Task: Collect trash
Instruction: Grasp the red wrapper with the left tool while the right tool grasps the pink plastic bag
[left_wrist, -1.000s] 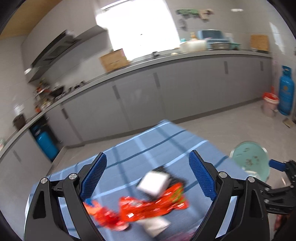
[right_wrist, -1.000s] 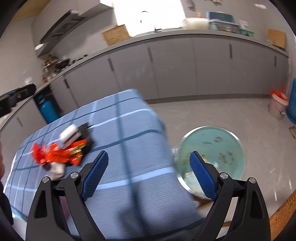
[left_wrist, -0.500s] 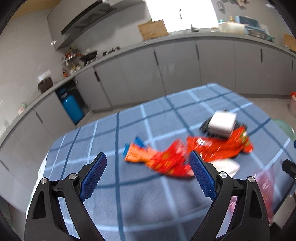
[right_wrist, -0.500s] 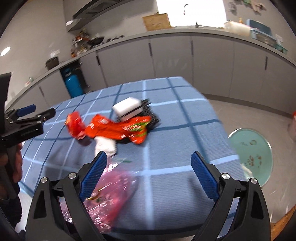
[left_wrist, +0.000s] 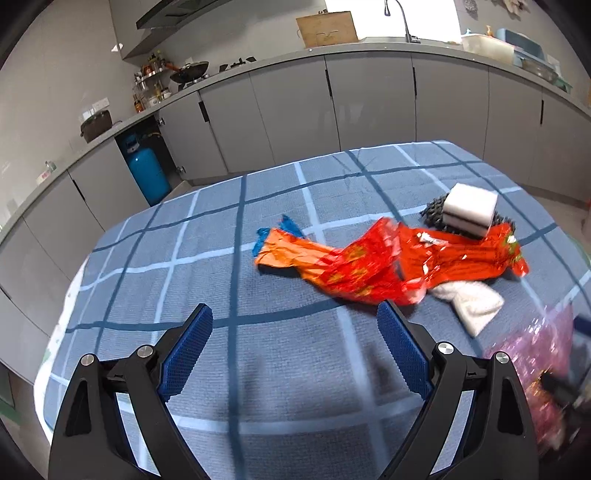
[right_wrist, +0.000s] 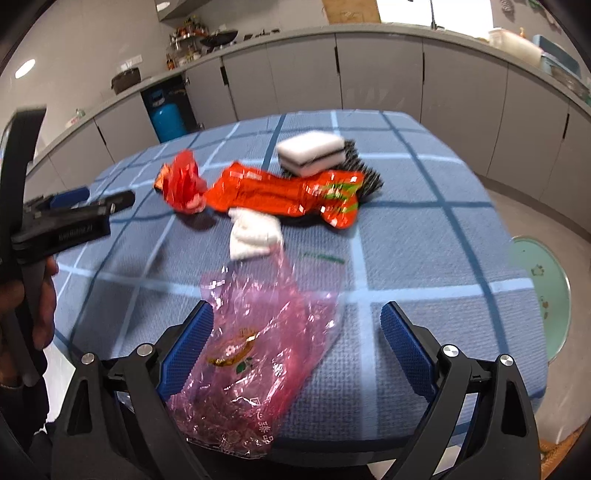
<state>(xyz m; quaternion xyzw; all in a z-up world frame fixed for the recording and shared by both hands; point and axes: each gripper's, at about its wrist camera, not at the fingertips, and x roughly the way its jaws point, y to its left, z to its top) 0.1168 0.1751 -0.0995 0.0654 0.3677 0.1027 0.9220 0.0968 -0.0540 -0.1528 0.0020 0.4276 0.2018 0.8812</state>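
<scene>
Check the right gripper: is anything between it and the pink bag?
Nothing visible. The pink bag lies on the cloth, partly between the closing jaws of the right gripper, pads not yet touching it.

tablecloth (left_wrist: 288, 354): your matt woven cloth
wrappers (left_wrist: 406, 266): glossy crinkled foil
bag (right_wrist: 258, 347): thin shiny plastic
sponge (right_wrist: 310, 151): matt foam

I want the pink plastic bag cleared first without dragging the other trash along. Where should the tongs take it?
Probably at the crumpled near end of the pink plastic bag, from above and the near table edge. It lies flat and bunched between the closing right tongs, not yet pinched; its far tip reaches the white tissue.
</scene>
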